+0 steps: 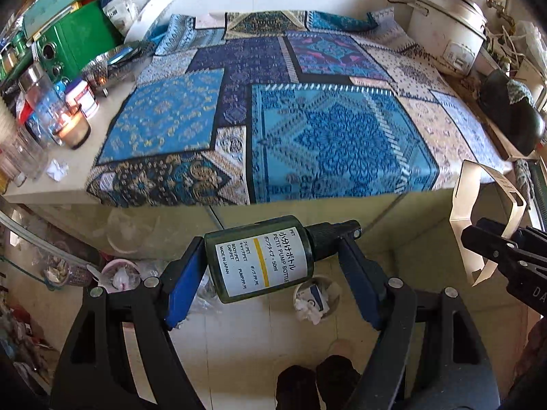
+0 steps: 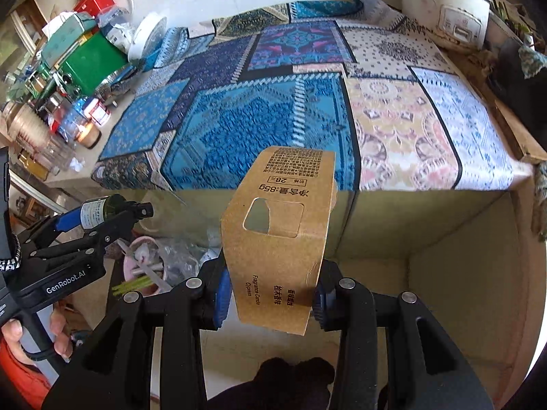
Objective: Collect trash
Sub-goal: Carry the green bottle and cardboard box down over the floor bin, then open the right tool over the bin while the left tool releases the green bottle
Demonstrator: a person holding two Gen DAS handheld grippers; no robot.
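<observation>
both grippers loaded, off the table's near edge

left gripper (image 1: 270, 259) clamps the green pump bottle (image 1: 259, 259) lengthwise, jaws wide; at its 3 o'clock the right gripper (image 2: 270, 294) pinches a brown cardboard sleeve (image 2: 280, 235), jaws narrow. patchwork cloth (image 1: 307, 119) at 12 o'clock.

Left gripper (image 1: 270, 259): tilted downward, jaws clamped on a bottle (image 1: 259, 259).
Right gripper (image 2: 270, 300): tilted downward, jaws pinching a cardboard sleeve (image 2: 277, 239).

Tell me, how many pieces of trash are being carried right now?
2: a green pump bottle in the left gripper, and a brown cardboard sleeve in the right gripper.
</observation>
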